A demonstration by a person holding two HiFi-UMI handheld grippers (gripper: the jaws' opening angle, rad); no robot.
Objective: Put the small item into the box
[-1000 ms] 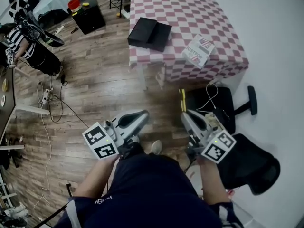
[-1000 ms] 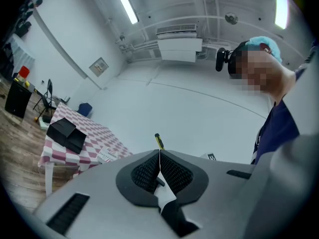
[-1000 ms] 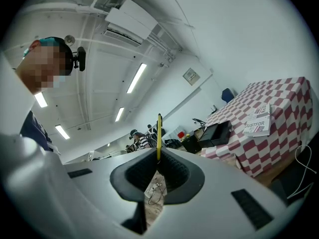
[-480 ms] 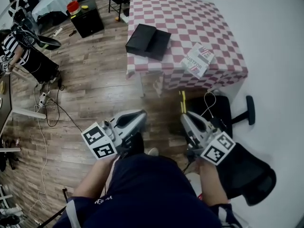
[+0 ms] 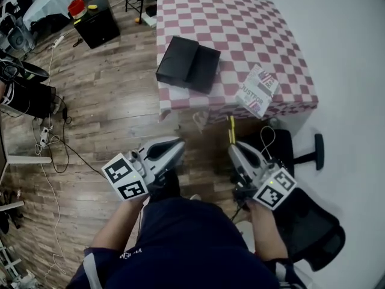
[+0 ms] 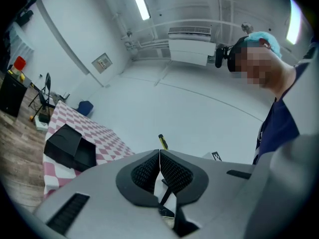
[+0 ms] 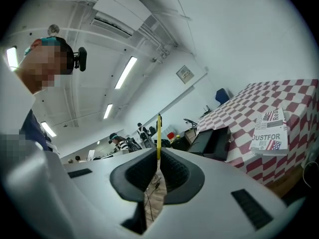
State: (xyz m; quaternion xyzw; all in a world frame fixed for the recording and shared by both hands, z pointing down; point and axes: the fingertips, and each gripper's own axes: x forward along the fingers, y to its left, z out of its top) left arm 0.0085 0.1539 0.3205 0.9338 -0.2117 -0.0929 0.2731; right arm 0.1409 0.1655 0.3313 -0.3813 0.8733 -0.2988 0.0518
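Head view, looking down: a person stands on a wooden floor (image 5: 108,101) in front of a table (image 5: 240,29) covered by a pink-and-white checked cloth, with one gripper in each hand. The black box (image 5: 187,71) lies open at the near left part of the table, its two halves side by side. A printed paper packet (image 5: 257,90) lies at the near right edge, apart from the box. The left gripper (image 5: 180,144) is held low in front of the person's body; its own view shows the jaws brought together with nothing between them. The right gripper (image 5: 231,146) is held beside it at about the same height, its jaws clamped on the small yellow item (image 5: 231,128), a thin strip with a dark tip that sticks out past the jaw tips toward the table. The item is off the table, short of its near edge and well apart from the box. A black office chair (image 5: 313,215) stands at the person's right, next to the white wall
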